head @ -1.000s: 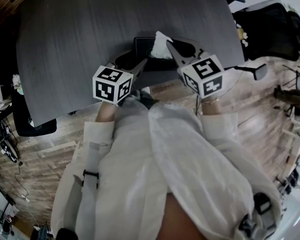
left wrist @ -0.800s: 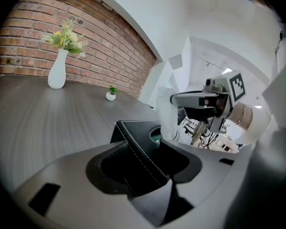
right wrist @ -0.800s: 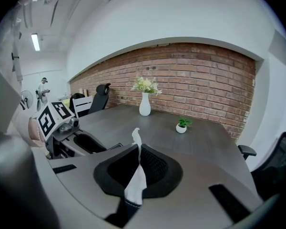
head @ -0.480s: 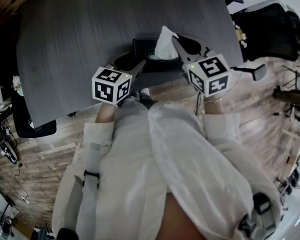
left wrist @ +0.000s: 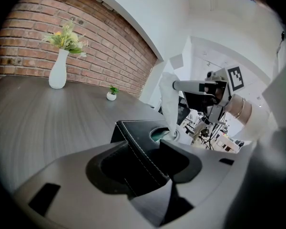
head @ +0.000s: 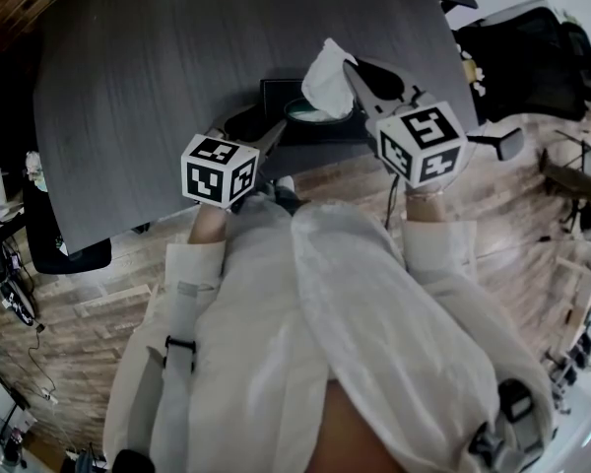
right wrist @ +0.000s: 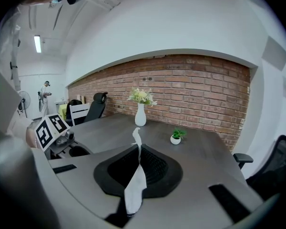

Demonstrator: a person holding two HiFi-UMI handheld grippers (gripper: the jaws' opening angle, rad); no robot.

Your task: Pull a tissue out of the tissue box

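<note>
Left gripper view: the left gripper (left wrist: 144, 146) is clamped on the near corner of the black tissue box (left wrist: 133, 128), which sits on the dark table (left wrist: 47, 113). Just beyond, the right gripper (right wrist: 138, 150) pinches the white tissue (right wrist: 135, 185) tight, with the tissue's lower end at the box's opening. Farther back stand a white vase (right wrist: 140, 114) and a small potted plant (right wrist: 176, 137).

Your right gripper (right wrist: 137, 152) has its fingers (right wrist: 190, 194) pinched together on the white tissue (right wrist: 132, 187), w/ a thin twist of it sticking up past the tips. Beyond it on the dark counter (right wrist: 200, 151): a white vase (right wrist: 140, 116) w/ flowers and, to its right, a small potted plant (right wrist: 175, 138), both near the brick wall (right wrist: 195, 89) at the back.
</note>
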